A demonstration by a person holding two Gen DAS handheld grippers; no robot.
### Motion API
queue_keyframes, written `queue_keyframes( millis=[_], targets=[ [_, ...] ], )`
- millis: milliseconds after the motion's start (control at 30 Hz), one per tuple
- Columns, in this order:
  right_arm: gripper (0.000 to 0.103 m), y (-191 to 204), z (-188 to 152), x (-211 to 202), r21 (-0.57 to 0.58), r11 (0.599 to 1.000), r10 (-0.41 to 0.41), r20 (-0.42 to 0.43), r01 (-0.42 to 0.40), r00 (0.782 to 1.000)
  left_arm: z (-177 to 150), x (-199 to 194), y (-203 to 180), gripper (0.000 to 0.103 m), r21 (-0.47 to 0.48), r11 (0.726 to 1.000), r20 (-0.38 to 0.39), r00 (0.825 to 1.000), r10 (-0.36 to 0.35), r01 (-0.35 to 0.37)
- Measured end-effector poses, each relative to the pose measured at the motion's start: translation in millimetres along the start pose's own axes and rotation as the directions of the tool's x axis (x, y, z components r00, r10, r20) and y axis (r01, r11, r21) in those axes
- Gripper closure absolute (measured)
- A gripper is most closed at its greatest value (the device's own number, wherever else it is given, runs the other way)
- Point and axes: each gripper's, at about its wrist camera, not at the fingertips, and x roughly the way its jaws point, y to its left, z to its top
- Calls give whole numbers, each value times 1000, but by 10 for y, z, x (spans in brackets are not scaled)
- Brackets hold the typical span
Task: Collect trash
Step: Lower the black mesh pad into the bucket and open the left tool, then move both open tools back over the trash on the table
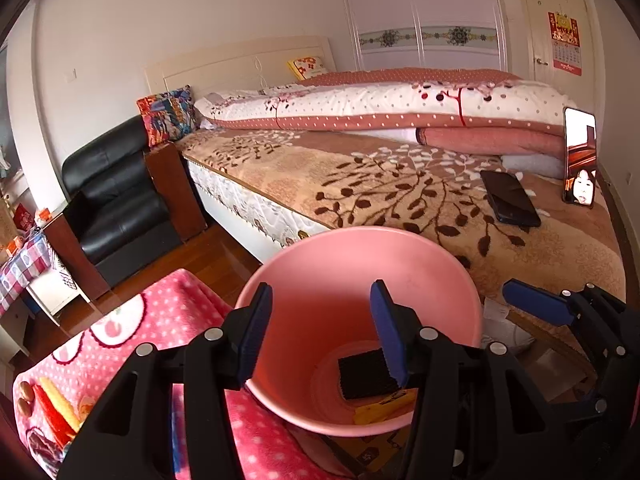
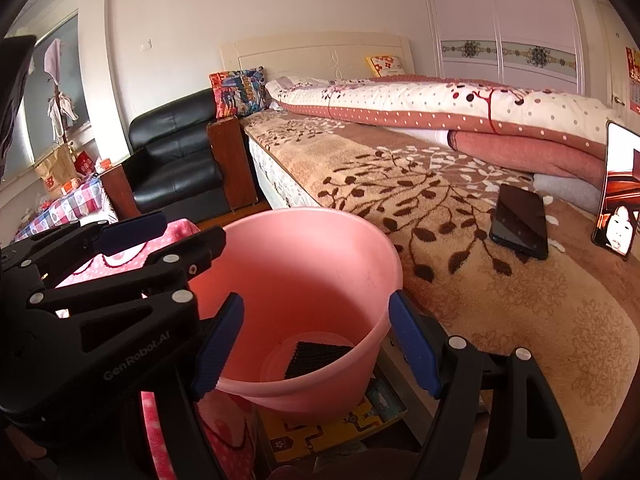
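A pink plastic bin [image 1: 404, 264] stands on the floor beside the bed and shows in both views [image 2: 352, 248]. A black ribbed block [image 1: 366, 376] and a yellow wrapper [image 1: 380, 410] lie on its bottom; the block also shows in the right wrist view [image 2: 318, 358]. My left gripper [image 1: 322, 334] is open and empty over the bin's mouth. My right gripper [image 2: 316, 346] is open and empty, straddling the bin's near rim. Each gripper shows at the edge of the other's view. On the pink blanket at lower left lie red and yellow wrappers [image 1: 56, 410].
The bed [image 1: 400, 196] with a leaf-pattern cover lies to the right, with a dark phone [image 1: 510, 198] flat on it and a lit phone [image 1: 580, 156] standing upright. A black armchair [image 1: 116, 200] and a wooden nightstand stand behind. A pink dotted blanket [image 1: 160, 320] is at left.
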Motion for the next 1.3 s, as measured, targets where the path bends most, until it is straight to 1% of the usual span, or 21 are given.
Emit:
queue_keyframes(
  millis=[100, 133, 233, 300, 467, 700, 833, 933, 1000, 1100, 1133, 1200, 1233, 1300],
  targets=[
    [28, 75, 16, -109, -18, 1000, -11, 34, 12, 999, 3, -110, 55, 51, -17, 1000, 18, 1000, -1, 1],
    [26, 100, 19, -146, -25, 1000, -14, 47, 15, 999, 3, -156, 80, 51, -25, 1000, 26, 1000, -2, 3],
    [23, 213, 3, -308, -59, 997, -40, 108, 46, 993, -11, -298, 170, 51, -59, 998, 52, 999, -2, 6],
    [22, 286, -15, -414, -79, 996, -36, 146, 47, 989, -34, -420, 262, 51, -89, 996, 72, 997, -9, 15],
    [22, 468, -2, -579, -115, 993, 28, 151, -11, 988, -122, -737, 463, 51, -131, 991, 114, 994, -8, 22],
    [22, 791, -5, -731, -139, 982, 147, 140, -127, 979, -340, -1153, 799, 52, -195, 981, 135, 990, 49, -22],
    [22, 1021, -55, -812, -166, 969, 207, 125, -185, 970, -512, -1406, 1014, 52, -241, 967, 134, 985, 112, -77],
    [22, 1212, -113, -822, -187, 957, 241, 90, -221, 966, -679, -1616, 1203, 52, -270, 953, 125, 976, 176, -137],
    [22, 1346, -139, -803, -199, 949, 258, 54, -243, 965, -778, -1734, 1299, 52, -282, 942, 117, 968, 224, -184],
    [22, 1528, -212, -772, -219, 935, 290, 13, -280, 957, -980, -1932, 1509, 52, -309, 915, 92, 949, 300, -259],
    [22, 1577, -228, -766, -225, 929, 302, 3, -294, 953, -1072, -2000, 1593, 52, -323, 903, 73, 944, 323, -284],
    [22, 1694, -270, -752, -244, 911, 337, -23, -332, 941, -1211, -2090, 1716, 52, -345, 886, 43, 938, 344, -310],
    [22, 1750, -290, -747, -253, 905, 345, -32, -342, 938, -1308, -2145, 1782, 52, -358, 874, 23, 933, 359, -328],
    [24, 1852, -349, -734, -275, 891, 363, -51, -362, 930, -1451, -2218, 1870, 52, -373, 860, -8, 928, 373, -349]
  ],
)
